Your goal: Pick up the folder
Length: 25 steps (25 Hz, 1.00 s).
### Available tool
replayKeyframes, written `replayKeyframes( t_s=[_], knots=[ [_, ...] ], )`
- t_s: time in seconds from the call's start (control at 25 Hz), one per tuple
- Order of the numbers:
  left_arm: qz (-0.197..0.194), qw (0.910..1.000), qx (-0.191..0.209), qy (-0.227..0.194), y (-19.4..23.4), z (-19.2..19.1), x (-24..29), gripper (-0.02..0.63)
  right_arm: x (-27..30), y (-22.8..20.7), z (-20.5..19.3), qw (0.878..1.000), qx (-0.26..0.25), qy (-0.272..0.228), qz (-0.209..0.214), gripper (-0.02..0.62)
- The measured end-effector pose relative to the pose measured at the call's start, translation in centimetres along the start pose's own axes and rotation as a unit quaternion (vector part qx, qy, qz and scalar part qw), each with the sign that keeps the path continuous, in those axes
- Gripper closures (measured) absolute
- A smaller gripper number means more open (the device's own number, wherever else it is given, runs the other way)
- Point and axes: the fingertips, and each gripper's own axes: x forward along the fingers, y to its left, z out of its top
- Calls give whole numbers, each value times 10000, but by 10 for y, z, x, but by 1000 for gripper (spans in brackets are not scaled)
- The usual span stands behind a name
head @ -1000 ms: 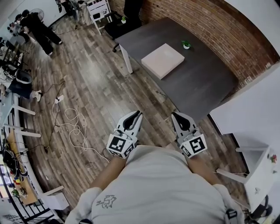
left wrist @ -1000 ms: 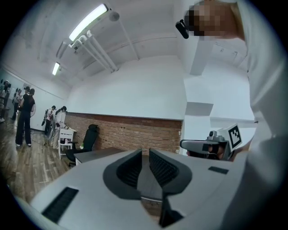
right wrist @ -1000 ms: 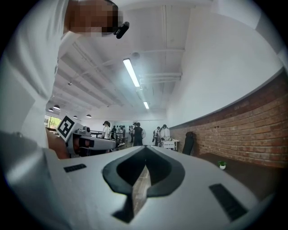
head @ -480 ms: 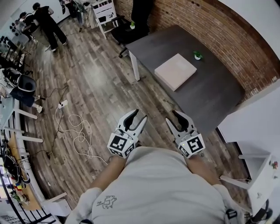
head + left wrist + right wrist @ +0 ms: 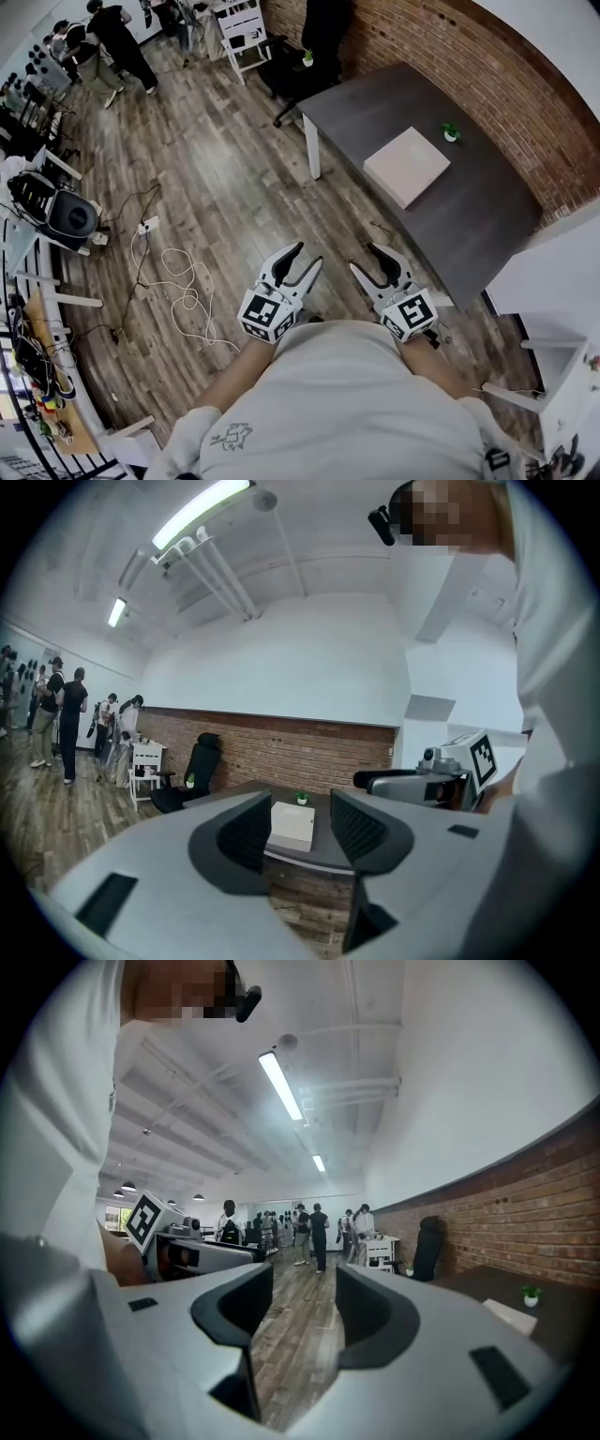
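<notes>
Folder [image 5: 406,166]: pale, square-cornered, flat on the dark grey surface [image 5: 478,225], about mid-top, one corner turned toward the near edge. Untouched, well apart from both tools. Beyond it, nearer the brick wall [image 5: 441,52], a small potted plant [image 5: 451,132], close to the folder but not touching.

Left tool [image 5: 307,255]: held out low in front of the torso, over the wooden floor [image 5: 225,178], short of the surface. Released, with jaws apart and opening, nothing between them. Through the gap, in the left gripper view, only the distant folder and plant on the surface, brick wall behind.

Right tool [image 5: 367,256]: just beside the left one, also over the floor, near the surface's near edge. Released as well, with jaws apart and opening, empty. Past them, in the right gripper view, bare floorboards and a group of people far down the room; folder and plant off at the right edge of that view, outside the gap.

Both tools angled slightly toward each other in the head view, marker cubes nearest the body.

Elsewhere: black office chair [image 5: 295,75] at the far end of the surface. White cable [image 5: 183,286] in loose loops on the floor to the left, white power strip [image 5: 148,225] just above it. Several people [image 5: 120,42] at the top left, beside a white shelf unit [image 5: 242,23].
</notes>
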Motion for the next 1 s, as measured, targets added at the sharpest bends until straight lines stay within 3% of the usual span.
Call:
replayKeyframes(
  t_s=[0.44,0.84,1.0],
  knots=[
    [227,9994,-247,87,39,-14,4,411,44,4,-20,9986,60,311,429,373],
    [448,9988,-214,-11,76,9,78,411,99,-63,-11,9948,-93,216,992,374],
    [316,9992,-235,19,74,16,129,411,103,-110,-8,9947,-100,221,1002,374]
  ],
)
